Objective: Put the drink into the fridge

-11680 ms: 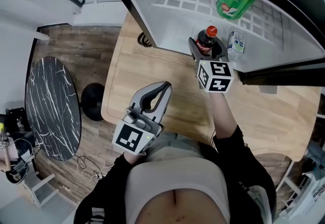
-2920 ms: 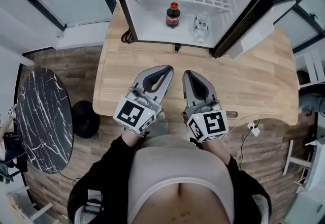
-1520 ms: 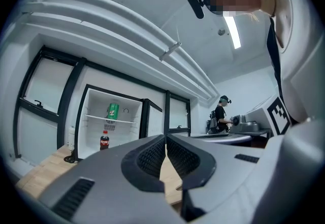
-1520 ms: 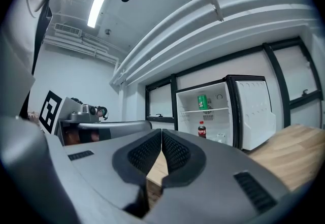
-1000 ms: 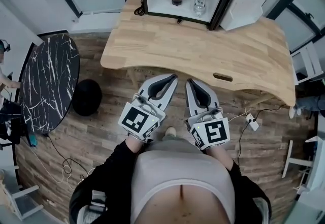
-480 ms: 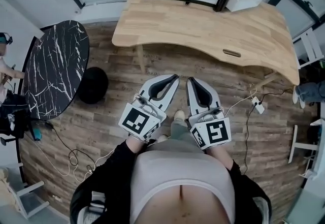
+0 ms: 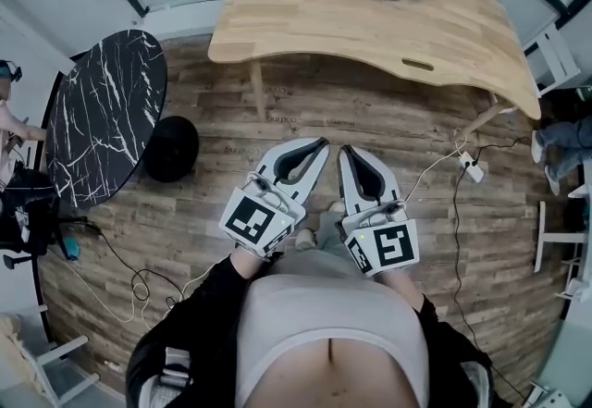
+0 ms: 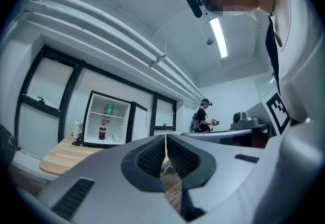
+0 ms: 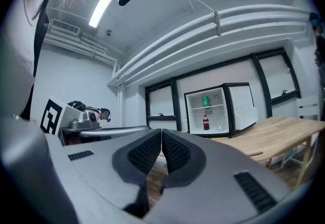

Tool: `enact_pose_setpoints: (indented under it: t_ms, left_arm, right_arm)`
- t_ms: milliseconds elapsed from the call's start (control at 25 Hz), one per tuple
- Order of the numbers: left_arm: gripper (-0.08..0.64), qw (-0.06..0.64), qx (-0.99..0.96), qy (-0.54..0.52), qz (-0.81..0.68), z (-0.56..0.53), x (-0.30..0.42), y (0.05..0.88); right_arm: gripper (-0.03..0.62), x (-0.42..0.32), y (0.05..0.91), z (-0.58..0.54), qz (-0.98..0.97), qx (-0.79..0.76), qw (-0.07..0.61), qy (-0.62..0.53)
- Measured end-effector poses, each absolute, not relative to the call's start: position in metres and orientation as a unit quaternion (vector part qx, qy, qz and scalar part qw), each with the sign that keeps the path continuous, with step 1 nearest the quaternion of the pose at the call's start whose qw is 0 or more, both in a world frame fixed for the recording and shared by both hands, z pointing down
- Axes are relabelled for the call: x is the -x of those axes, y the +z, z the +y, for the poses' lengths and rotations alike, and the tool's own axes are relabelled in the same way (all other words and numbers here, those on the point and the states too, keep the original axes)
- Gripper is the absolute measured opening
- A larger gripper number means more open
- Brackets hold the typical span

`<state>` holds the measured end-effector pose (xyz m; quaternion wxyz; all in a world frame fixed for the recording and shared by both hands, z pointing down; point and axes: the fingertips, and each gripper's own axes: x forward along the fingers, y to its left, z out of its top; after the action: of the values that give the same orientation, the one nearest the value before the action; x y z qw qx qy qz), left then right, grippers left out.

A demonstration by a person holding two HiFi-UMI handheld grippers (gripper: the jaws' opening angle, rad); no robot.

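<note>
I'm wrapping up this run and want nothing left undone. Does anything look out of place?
The fridge on the wooden table has its door wide open, with the cola bottle upright inside. The left gripper and right gripper are shut, empty, well away from it. Nothing looks spilled.
</note>
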<state>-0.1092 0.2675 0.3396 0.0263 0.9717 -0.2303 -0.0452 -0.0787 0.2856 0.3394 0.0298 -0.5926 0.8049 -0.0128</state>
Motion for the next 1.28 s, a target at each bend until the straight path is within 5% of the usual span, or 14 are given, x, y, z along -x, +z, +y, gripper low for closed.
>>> enact_pose_setpoints:
  t_ms: [1280]
  left_arm:
    - [0.012, 0.015, -0.971, -0.053, -0.234, 0.297, 0.077, 0.316]
  right_arm:
    - [0.028, 0.048, 0.313, 0.315, 0.81, 0.586, 0.023, 0.016]
